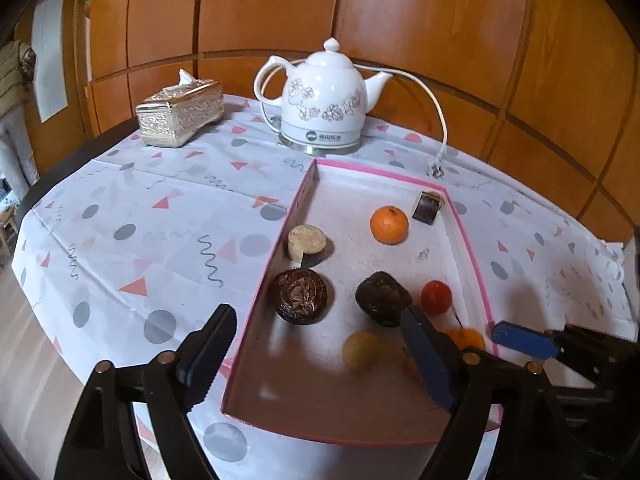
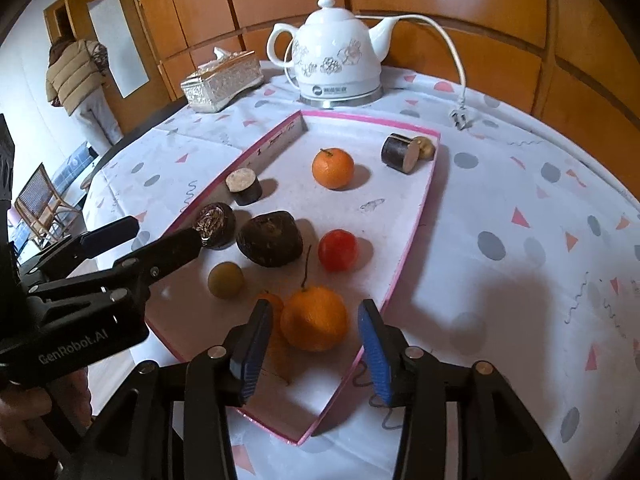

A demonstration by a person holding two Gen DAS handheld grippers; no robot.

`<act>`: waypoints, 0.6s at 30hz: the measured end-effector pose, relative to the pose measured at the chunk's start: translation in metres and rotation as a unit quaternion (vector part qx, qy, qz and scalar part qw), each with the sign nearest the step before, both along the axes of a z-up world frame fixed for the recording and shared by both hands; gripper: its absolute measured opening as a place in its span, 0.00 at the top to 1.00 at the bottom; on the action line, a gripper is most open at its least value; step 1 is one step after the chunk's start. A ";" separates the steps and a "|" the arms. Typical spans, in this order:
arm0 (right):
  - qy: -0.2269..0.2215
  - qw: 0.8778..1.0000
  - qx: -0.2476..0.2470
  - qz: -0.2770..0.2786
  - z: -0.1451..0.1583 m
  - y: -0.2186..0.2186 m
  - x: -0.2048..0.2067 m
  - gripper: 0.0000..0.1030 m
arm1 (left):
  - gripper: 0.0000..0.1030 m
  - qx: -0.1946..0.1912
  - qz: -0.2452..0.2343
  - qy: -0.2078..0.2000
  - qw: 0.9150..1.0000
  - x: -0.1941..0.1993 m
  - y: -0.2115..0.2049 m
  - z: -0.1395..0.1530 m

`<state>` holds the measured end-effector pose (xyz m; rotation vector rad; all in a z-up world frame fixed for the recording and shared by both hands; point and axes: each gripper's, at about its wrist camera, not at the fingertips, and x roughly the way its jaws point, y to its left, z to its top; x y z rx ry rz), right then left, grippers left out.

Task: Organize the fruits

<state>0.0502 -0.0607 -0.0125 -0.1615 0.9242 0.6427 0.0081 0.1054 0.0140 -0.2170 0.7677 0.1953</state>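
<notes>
Behind left gripper [image 1: 320, 356], stemmed orange [image 1: 466, 338] half hidden.

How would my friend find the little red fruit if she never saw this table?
Look in the shallow pink-edged tray in front of the white floral kettle. Near the tray's right edge, beside the big dark brown lumpy fruit, sits the small round red fruit. It is the only red one; the others are orange, yellowish or brown.
</notes>
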 end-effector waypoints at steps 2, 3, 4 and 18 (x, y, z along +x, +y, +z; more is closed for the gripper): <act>-0.011 1.000 0.003 -0.020 0.003 -0.004 -0.007 0.56 | 0.09 0.005 0.005 -0.007 1.000 -0.003 -0.003 0.004; -0.016 0.999 0.004 -0.032 0.004 -0.006 -0.010 0.56 | 0.07 0.007 0.006 -0.012 1.000 -0.005 -0.004 0.006; -0.021 0.999 0.005 -0.047 0.005 -0.009 -0.013 0.55 | 0.06 0.008 0.005 -0.016 1.000 -0.007 -0.006 0.008; -0.078 0.981 -0.028 -0.175 0.005 -0.045 -0.047 0.55 | 0.00 0.026 -0.012 -0.036 0.999 -0.036 -0.035 0.017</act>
